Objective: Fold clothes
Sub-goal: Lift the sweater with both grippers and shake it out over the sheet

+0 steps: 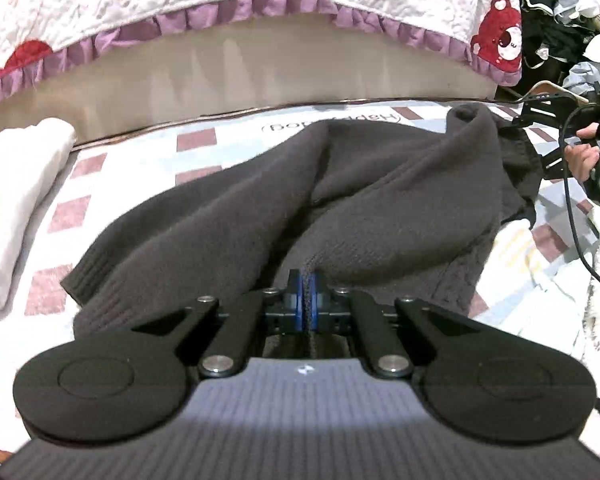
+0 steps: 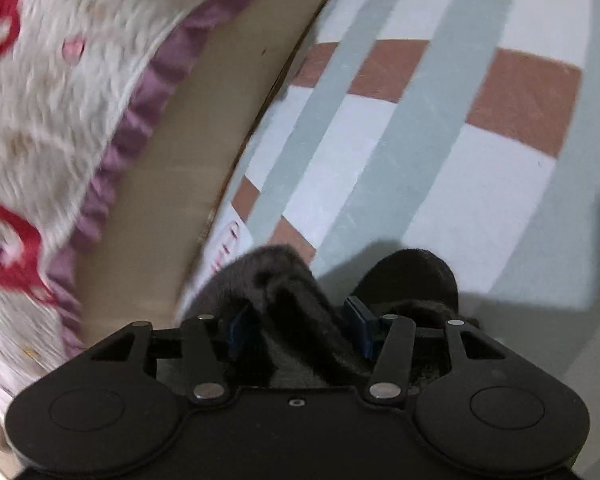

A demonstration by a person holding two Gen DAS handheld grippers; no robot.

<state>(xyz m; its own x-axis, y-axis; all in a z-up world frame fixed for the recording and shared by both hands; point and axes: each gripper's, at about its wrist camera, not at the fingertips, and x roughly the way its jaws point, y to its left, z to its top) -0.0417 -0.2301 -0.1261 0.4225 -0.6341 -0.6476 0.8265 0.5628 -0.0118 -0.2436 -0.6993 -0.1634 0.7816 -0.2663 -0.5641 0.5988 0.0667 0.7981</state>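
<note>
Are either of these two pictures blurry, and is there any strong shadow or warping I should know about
Left wrist view: mostly sharp; fisheye bows the bed edge; the sweater reads clearly. Right wrist view: motion blur smears the quilt, the mat stays crisper, and a soft shadow falls beside the sweater fold.

The quilt (image 2: pixel 52 92) in the right wrist view is smeared by motion blur, its red figures unreadable. Beyond the dark sweater (image 1: pixel 284 200), printed lettering on the checked mat (image 1: pixel 236 136) is half covered. Left of the sweater, a white folded cloth (image 1: pixel 16 200) runs off the frame edge.
</note>
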